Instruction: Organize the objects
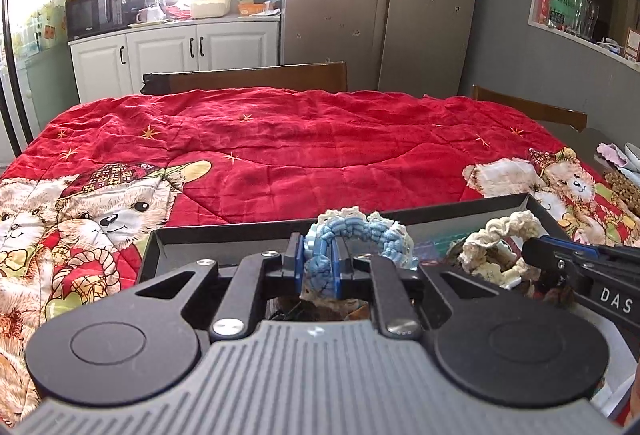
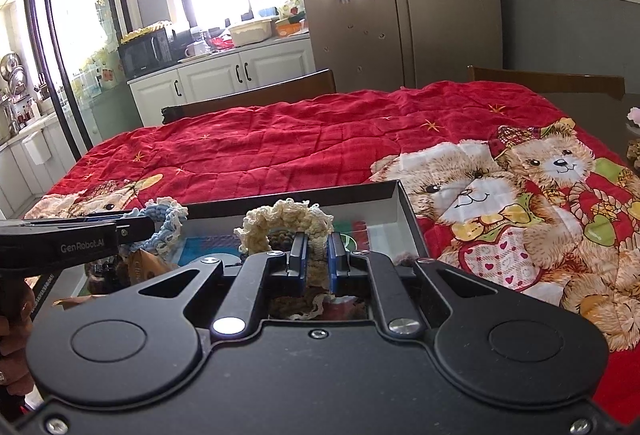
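Note:
A blue and white crocheted scrunchie [image 1: 352,235] is pinched between the blue pads of my left gripper [image 1: 318,267], which is shut on it above a black shallow box [image 1: 224,235]. A cream crocheted scrunchie [image 2: 288,221] is clamped in my right gripper [image 2: 318,259], also over the box [image 2: 408,211]. In the left wrist view the cream scrunchie [image 1: 500,239] and the right gripper [image 1: 532,253] show at the right. In the right wrist view the blue scrunchie [image 2: 168,219] and the left gripper [image 2: 150,225] appear at the left.
The box rests on a red quilt with teddy bears [image 1: 288,151] that covers the table. More small items lie inside the box under the grippers. Wooden chair backs [image 1: 248,77] stand behind the table. Snacks and a dish [image 1: 624,175] sit at the right table edge.

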The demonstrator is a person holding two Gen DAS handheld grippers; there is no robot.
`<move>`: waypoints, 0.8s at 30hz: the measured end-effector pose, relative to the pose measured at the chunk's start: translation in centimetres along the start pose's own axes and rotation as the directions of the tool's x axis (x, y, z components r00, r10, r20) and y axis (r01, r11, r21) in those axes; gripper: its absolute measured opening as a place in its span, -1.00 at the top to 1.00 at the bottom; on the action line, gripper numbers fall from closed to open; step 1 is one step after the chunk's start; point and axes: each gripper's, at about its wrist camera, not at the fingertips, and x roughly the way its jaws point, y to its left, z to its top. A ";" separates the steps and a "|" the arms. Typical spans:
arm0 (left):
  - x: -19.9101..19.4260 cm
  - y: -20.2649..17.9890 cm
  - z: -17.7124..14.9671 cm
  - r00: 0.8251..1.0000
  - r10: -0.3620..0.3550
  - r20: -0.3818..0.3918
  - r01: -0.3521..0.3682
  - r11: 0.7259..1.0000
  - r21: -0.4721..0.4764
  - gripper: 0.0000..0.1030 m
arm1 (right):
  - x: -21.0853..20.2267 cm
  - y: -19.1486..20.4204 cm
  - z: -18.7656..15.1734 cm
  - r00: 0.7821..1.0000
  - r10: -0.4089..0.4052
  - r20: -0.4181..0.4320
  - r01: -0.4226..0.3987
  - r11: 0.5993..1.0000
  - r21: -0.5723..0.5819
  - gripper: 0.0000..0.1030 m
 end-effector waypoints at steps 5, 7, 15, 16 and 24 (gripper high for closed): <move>0.2 0.0 0.0 1.000 0.002 -0.006 -0.002 1.000 0.007 0.65 | 0.1 0.0 0.0 1.000 -0.003 -0.002 0.003 1.000 -0.001 0.80; 0.3 -0.2 0.0 1.000 0.005 -0.008 -0.005 1.000 0.015 0.65 | 0.1 0.0 0.0 1.000 -0.007 -0.005 0.007 1.000 -0.004 0.80; 0.6 -0.5 0.0 1.000 0.008 -0.026 -0.008 0.999 0.033 0.62 | 0.4 0.0 0.0 1.000 -0.015 -0.019 0.015 1.000 -0.009 0.80; 0.6 -0.5 0.0 1.000 0.009 -0.029 -0.008 0.999 0.035 0.61 | 0.4 0.0 -0.1 1.000 -0.017 -0.020 0.016 1.000 -0.009 0.80; 0.9 -0.6 0.0 0.999 0.010 -0.046 -0.009 0.999 0.040 0.57 | 0.7 0.1 0.0 0.999 -0.023 -0.035 0.023 1.000 -0.018 0.78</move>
